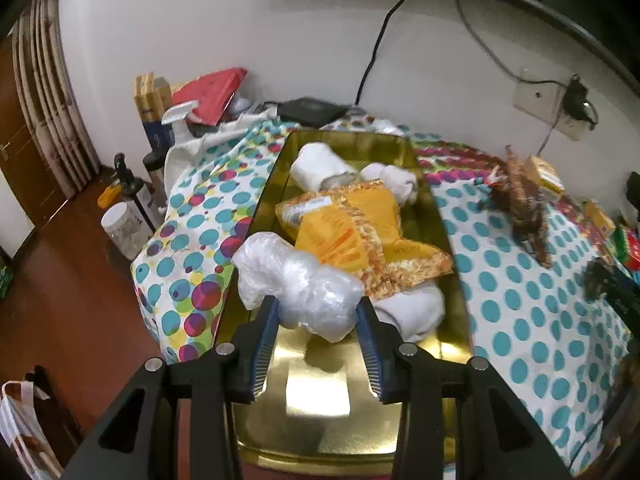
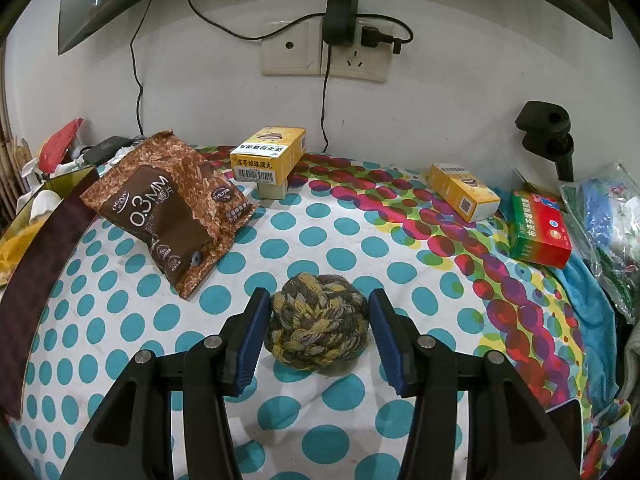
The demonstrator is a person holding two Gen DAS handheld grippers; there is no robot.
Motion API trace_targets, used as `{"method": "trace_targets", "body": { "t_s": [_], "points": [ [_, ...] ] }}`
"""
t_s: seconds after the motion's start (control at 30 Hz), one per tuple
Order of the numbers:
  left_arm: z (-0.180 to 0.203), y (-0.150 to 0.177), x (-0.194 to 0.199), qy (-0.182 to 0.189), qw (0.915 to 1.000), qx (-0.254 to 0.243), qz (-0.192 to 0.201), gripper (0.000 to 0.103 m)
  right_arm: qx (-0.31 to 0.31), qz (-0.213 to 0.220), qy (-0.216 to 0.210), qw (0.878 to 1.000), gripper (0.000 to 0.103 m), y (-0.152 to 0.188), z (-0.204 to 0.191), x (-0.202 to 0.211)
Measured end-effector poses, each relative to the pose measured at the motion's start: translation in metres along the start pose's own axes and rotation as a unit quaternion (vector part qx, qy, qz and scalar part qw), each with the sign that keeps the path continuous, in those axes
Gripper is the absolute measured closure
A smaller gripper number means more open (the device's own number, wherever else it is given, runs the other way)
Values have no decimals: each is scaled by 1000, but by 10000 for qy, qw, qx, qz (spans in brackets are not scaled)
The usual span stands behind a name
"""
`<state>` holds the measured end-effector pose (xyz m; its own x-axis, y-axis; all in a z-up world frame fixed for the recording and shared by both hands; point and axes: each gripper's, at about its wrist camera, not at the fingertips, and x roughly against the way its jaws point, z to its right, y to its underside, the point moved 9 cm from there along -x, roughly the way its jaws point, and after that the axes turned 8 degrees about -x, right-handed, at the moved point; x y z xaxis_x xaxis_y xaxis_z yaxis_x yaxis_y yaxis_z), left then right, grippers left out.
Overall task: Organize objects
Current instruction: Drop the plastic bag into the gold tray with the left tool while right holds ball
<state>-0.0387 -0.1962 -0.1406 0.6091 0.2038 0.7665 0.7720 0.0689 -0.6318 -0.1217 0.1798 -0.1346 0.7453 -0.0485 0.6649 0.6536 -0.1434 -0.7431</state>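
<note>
Tablecloth [image 2: 320, 240] first, white with teal dots and a band of red and purple circles, spread over the whole surface in both wrist views. On it, at the left, sits the gold tray [image 1: 352, 420], long and shiny, its near end bare and mirror-bright. Inside the tray lie rolled white cloths [image 1: 320, 166] at the far end, a yellow snack bag [image 1: 360, 232] across the middle, and another white bundle [image 1: 412, 308] tucked under that bag's near corner. Now the left gripper [image 1: 316, 320]: it is clamped on a crumpled clear plastic bag [image 1: 300, 280], both blue pads pressed into the bag's sides, and the bag hangs over the tray's left rim and near half. Over to the right gripper [image 2: 318, 328]: its jaws straddle a woven rope ball [image 2: 318, 320], grey and yellow, which rests on the cloth; the left pad looks to touch it, the right pad stands a sliver clear, so no grip there. Beyond the ball to the left lies a brown snack packet [image 2: 172, 208], leaning against the tray's dark outer wall. Further back stands a yellow medicine box [image 2: 270, 152] stacked on a small pale box [image 2: 272, 190], near the wall. A second yellow box [image 2: 464, 192] lies to the right, and a red and green box [image 2: 540, 232] just beyond it.
</note>
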Motion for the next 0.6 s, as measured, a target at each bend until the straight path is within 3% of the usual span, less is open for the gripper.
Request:
{"method": "trace_targets", "body": {
  "t_s": [0.27, 0.6],
  "points": [
    [0, -10, -16, 6, 10000, -38, -54, 61, 11, 2, 16, 10000, 55, 1, -2, -1],
    [-9, 11, -23, 241, 9981, 351, -439, 60, 44, 9, 56, 10000, 55, 2, -3, -1]
  ]
}}
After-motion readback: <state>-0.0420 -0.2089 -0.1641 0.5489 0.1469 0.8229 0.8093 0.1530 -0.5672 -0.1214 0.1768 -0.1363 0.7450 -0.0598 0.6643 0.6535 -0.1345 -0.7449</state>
